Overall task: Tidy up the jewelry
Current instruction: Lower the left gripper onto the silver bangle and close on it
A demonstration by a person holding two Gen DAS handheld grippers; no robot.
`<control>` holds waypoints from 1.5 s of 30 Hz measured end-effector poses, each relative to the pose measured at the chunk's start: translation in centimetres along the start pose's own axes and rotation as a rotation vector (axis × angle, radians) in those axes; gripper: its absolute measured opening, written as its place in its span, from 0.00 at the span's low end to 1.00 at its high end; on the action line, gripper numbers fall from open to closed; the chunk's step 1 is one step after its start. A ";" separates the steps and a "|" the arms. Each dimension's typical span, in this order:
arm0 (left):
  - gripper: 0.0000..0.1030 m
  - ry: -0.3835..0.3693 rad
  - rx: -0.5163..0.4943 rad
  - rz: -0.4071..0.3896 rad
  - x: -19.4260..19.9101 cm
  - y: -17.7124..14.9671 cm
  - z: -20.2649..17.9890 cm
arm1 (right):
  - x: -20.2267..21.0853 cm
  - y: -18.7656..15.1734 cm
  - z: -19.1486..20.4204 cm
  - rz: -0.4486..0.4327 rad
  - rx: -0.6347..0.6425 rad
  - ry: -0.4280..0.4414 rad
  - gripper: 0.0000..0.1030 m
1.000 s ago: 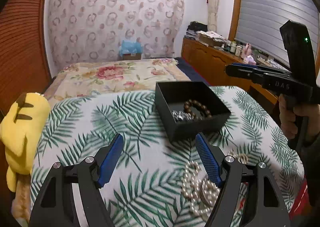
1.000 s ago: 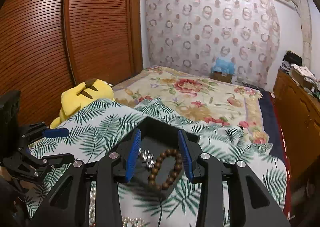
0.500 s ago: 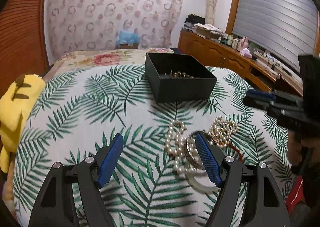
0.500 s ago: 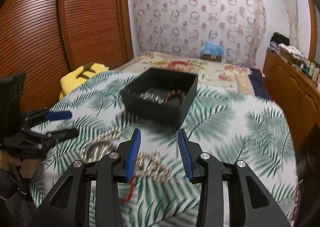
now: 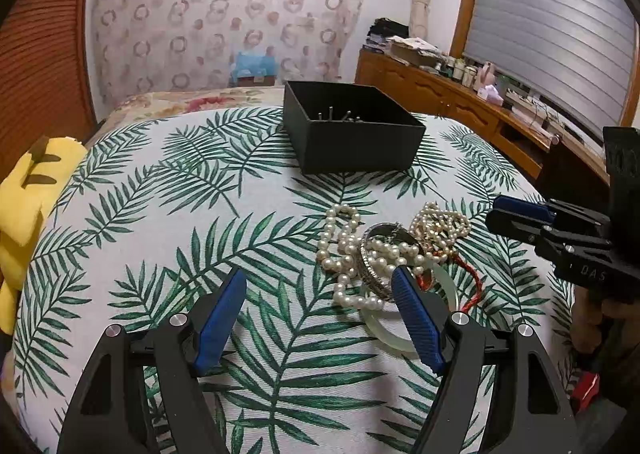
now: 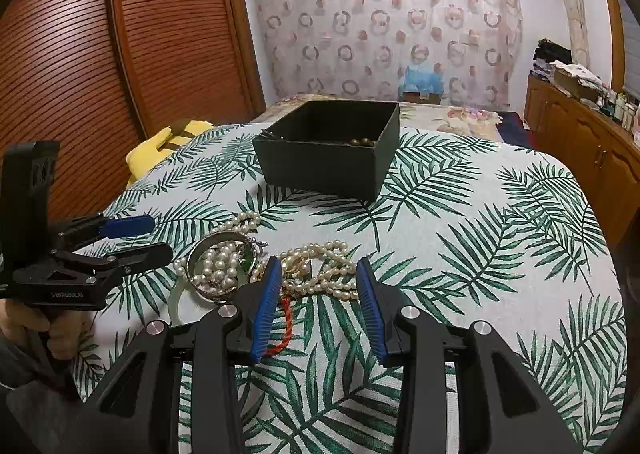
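While 1 second ago both cameras looked down into the black box from above, they now sit lower and further back, so the box stands at 12 o'clock and the jewelry pile lies just ahead of the fingers. That pile rests on a palm-leaf cloth over a rounded surface, with a yellow plush toy at 9 o'clock of the left view. Behind it are a floral bedspread, a ring-patterned curtain, a slatted wooden wardrobe and a wooden sideboard under a shuttered window.

A white pearl strand loops over a silver bangle, a pale green ring lies under them, and a cream pearl strand with a red cord sits at 3 o'clock of them. Brown beads show inside the box.

Both tools are empty. Left gripper is spread wide, its right finger just at the bangle's edge. Right gripper is spread about half as wide, its fingers either side of the cream strand
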State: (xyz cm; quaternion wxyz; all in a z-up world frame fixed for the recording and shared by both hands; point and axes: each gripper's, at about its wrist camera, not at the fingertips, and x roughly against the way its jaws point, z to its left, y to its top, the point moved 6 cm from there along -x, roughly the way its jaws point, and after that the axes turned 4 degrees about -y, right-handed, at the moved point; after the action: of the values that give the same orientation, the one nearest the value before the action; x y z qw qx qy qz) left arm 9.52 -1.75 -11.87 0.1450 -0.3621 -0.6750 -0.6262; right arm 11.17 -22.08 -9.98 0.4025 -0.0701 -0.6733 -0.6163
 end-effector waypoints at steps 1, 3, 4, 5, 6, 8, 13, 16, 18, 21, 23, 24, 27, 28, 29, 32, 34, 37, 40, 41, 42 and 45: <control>0.70 -0.003 -0.004 0.001 0.0 0.2 -0.1 | 0.2 -0.1 0.1 0.000 0.005 -0.005 0.40; 0.69 -0.016 -0.011 0.011 -0.2 0.4 -0.5 | 0.5 -0.3 0.2 -0.005 0.009 -0.017 0.40; 0.67 -0.025 -0.014 0.018 -0.4 0.6 -0.8 | 0.7 -0.4 0.1 -0.005 0.008 -0.020 0.40; 0.60 -0.033 -0.017 0.024 -0.5 0.7 -1.1 | 0.9 -0.6 0.1 -0.002 0.007 -0.021 0.40; 0.56 -0.043 -0.023 0.037 -0.8 0.8 -1.4 | 0.9 -0.8 0.0 0.002 0.004 -0.022 0.40; 0.48 -0.050 -0.035 0.059 -1.3 0.8 -1.9 | 0.9 -1.5 -0.1 0.015 -0.005 -0.021 0.40; 0.31 -0.038 -0.034 0.096 -2.7 1.1 -2.5 | 1.0 -2.4 -0.6 0.018 -0.031 -0.013 0.40; 0.23 -0.019 -0.038 0.115 -3.4 1.3 -2.5 | 1.0 -2.5 -0.1 0.015 -0.011 -0.016 0.40; 0.22 -0.014 -0.043 0.120 -3.7 1.4 -2.7 | 1.0 -2.6 0.1 0.012 -0.006 -0.015 0.40; 0.17 0.010 -0.064 0.121 -3.7 1.5 -2.9 | 1.1 -2.6 -0.1 0.004 -0.012 -0.011 0.40; 0.15 0.019 -0.074 0.122 -3.7 1.3 -2.8 | 1.2 -2.5 -0.1 0.002 -0.016 -0.010 0.40; 0.12 0.018 -0.075 0.122 -3.6 1.3 -2.7 | 1.1 -2.5 -0.1 0.002 -0.015 -0.009 0.40; 0.09 0.016 -0.078 0.130 -3.6 1.3 -2.5 | 1.1 -2.5 -0.1 0.003 -0.014 -0.010 0.40; 0.09 0.017 -0.080 0.132 -3.6 1.3 -2.5 | 1.1 -2.5 -0.1 0.003 -0.013 -0.010 0.40; 0.09 0.020 -0.084 0.134 -3.7 1.4 -2.4 | 1.1 -2.5 -0.1 0.004 -0.013 -0.010 0.40; 0.09 0.020 -0.095 0.148 -4.2 1.7 -2.4 | 1.1 -2.6 -0.1 0.005 -0.012 -0.012 0.40; 0.08 0.021 -0.101 0.154 -4.4 1.8 -2.4 | 1.1 -2.6 -0.1 0.005 -0.013 -0.011 0.40; 0.04 0.026 -0.115 0.142 -4.1 2.0 -2.5 | 1.1 -2.6 -0.1 0.006 -0.010 -0.011 0.40; 0.04 0.038 -0.122 0.109 -3.2 2.2 -2.4 | 1.0 -2.6 -0.1 0.009 -0.005 -0.012 0.40; 0.04 0.041 -0.125 0.097 -2.8 2.4 -2.5 | 0.9 -2.6 0.0 0.010 -0.004 -0.013 0.40; 0.04 0.047 -0.126 0.086 -2.5 2.6 -2.4 | 0.9 -2.6 0.0 0.010 -0.004 -0.013 0.40; 0.04 0.082 -0.150 0.046 -1.3 3.3 -2.3 | 0.9 -2.7 0.0 0.013 -0.004 -0.013 0.40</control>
State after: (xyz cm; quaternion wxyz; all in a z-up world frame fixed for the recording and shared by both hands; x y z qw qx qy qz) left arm 12.05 -4.53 -9.86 0.1595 -0.3616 -0.6112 -0.6858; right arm 9.01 -23.09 -11.48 0.4019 -0.0790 -0.6743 -0.6144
